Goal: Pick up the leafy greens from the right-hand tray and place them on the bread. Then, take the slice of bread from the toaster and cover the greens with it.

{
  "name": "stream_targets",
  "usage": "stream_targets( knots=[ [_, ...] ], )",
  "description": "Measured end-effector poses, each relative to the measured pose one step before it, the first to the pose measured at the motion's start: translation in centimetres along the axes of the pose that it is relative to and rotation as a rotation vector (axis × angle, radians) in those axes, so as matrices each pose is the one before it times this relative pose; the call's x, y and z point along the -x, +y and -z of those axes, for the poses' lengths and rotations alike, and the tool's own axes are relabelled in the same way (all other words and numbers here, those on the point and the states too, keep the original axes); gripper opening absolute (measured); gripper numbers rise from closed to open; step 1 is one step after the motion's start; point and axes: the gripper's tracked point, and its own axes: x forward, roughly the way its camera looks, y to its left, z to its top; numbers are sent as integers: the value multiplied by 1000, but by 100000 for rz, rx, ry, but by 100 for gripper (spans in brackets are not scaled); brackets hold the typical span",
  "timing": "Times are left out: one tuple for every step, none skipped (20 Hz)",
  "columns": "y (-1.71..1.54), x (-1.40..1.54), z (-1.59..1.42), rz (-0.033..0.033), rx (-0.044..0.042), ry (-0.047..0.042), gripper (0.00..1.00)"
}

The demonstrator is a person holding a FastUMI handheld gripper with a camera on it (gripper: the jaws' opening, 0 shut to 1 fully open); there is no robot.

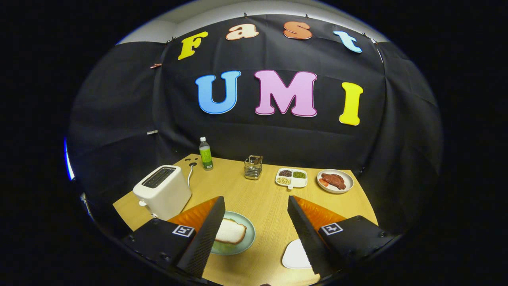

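Bread, one slice, lies on one green plate at lower centre, partly hidden by your left finger. Your gripper hangs spread and empty. One toaster sits at left; one bottle, rack, divided dish and meat plate line the table's far edge.

Bread lies on a plate, toaster behind-left, bottle farther back.
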Motion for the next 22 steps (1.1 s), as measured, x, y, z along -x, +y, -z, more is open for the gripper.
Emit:
stream_targets(
  knots=[
    [-188,440,-614,-491,173,-966,99],
    [-336,537,-467,-287,-40,-868,99],
    [-368,243,-327,120,-119,-602,99],
    [-301,38,-213,98,-358,-335,99],
    [-334,-30,-50,365,-169,-84,99],
    [-126,-2,135,-185,116,545,99],
    [-240,-131,-70,-36,324,-126,99],
    [0,-55,-126,-445,366,-190,99],
    [21,-130,-70,-447,521,-465,99],
    [-32,-66,-44,-249,308,-346,99],
    [44,-134,19,-518,52,-121,99],
    [42,-59,195,-105,179,222,99],
    [-73,-43,174,-102,185,451,99],
    [34,-90,133,-326,67,17,99],
    [-3,-76,150,-67,300,527,99],
    [-74,-71,88,-258,122,84,99],
    [-48,33,66,-38,-39,107,99],
    [-51,-14,-119,-177,-101,-112,99],
    [-64,50,-49,86,-11,-166,99],
    [-128,-97,-5,-12,274,111,99],
    [-253,-64,-51,518,172,-158,99],
    [-164,-31,135,186,19,453,99]
  ],
)
